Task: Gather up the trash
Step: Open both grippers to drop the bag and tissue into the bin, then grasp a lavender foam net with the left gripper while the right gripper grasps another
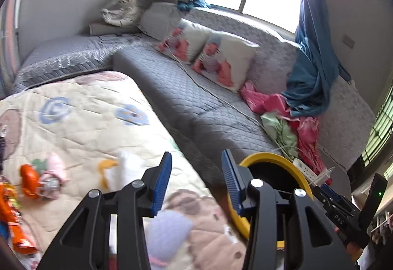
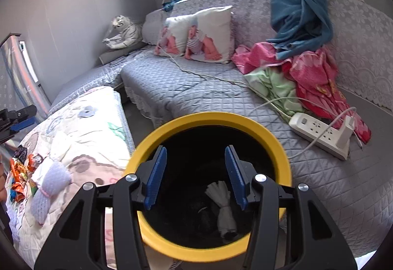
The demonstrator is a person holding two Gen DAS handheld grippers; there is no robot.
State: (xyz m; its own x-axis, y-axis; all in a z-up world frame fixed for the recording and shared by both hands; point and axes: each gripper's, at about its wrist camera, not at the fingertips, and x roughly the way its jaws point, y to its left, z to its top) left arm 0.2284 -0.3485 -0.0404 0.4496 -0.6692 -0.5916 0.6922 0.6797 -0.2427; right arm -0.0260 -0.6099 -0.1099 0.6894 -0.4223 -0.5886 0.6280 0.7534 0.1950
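Bin position first: your right gripper (image 2: 196, 176) hangs directly over the mouth of the yellow-rimmed trash bin (image 2: 258, 129), jaws apart and holding nothing. One crumpled white wrapper (image 2: 222, 206) lies at the bottom of the bin's black interior, seen between the blue pads and low of centre in the right wrist frame. The bin stands in the gap between the cartoon-print quilt (image 2: 81, 127) and the grey quilted sofa (image 2: 184, 88).

Your left gripper (image 1: 196, 184) is also spread, nothing between its pads. It points across the quilt's edge, with the bin rim (image 1: 275, 159) just right of its right finger. Remaining trash sits well to the left of these jaws: orange snack wrappers (image 1: 29, 180) at the lower left of the left wrist frame, lying on the quilt (image 1: 81, 122) beside a small metallic piece too blurred to identify. The same wrappers (image 2: 21, 179) appear at the far left edge of the right wrist frame.

On the sofa, a white power strip (image 2: 321, 133) with a plugged charger lies near pink and green bedding (image 2: 309, 78); two printed cushions (image 2: 196, 34) lean against the backrest.
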